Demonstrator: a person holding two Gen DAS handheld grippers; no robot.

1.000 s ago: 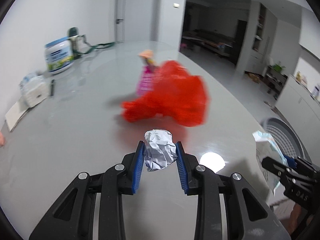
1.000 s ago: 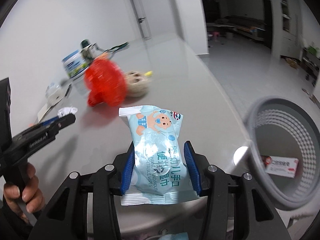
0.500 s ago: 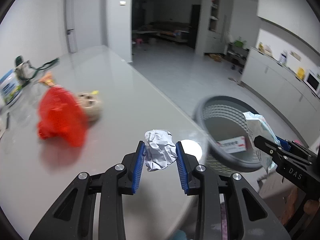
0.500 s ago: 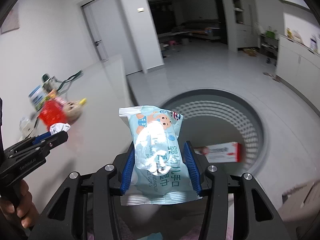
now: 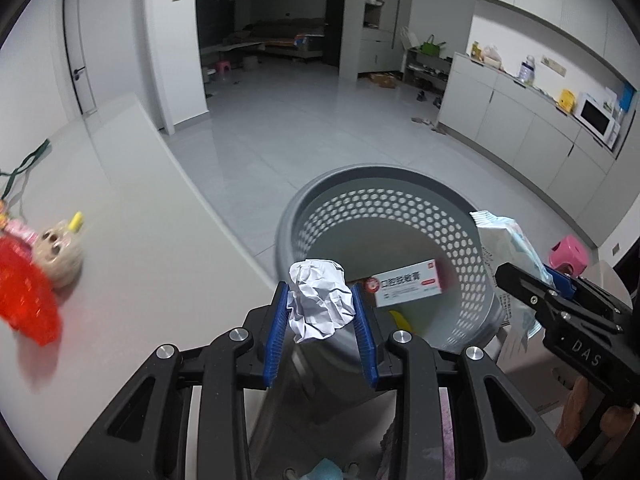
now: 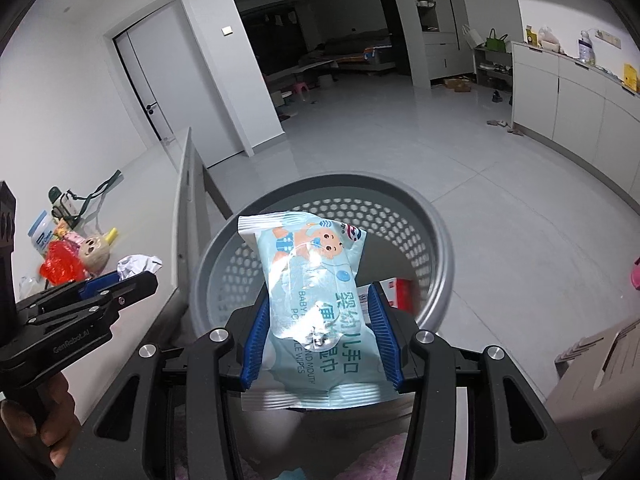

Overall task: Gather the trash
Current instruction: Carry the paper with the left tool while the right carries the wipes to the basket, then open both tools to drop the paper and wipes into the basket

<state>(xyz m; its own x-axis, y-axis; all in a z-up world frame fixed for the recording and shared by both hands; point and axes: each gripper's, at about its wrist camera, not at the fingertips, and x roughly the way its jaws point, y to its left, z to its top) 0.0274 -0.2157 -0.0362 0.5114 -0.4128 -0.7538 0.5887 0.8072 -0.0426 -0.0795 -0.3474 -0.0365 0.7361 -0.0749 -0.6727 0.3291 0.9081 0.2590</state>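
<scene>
Left wrist view: left gripper [image 5: 322,312], blue jaws clamped on one crumpled white paper ball [image 5: 320,305], held over the near rim of one round grey perforated plastic basket [image 5: 460,216]. Inside the basket, one white-and-red carton [image 5: 406,288]. On the grey surface [image 5: 152,248], one red mesh bag [image 5: 24,304] beside one doll head [image 5: 60,252].

Right wrist view: right gripper [image 6: 320,330], jaws gripping one pale blue baby-wipes packet [image 6: 314,300] above the basket's opening.
</scene>
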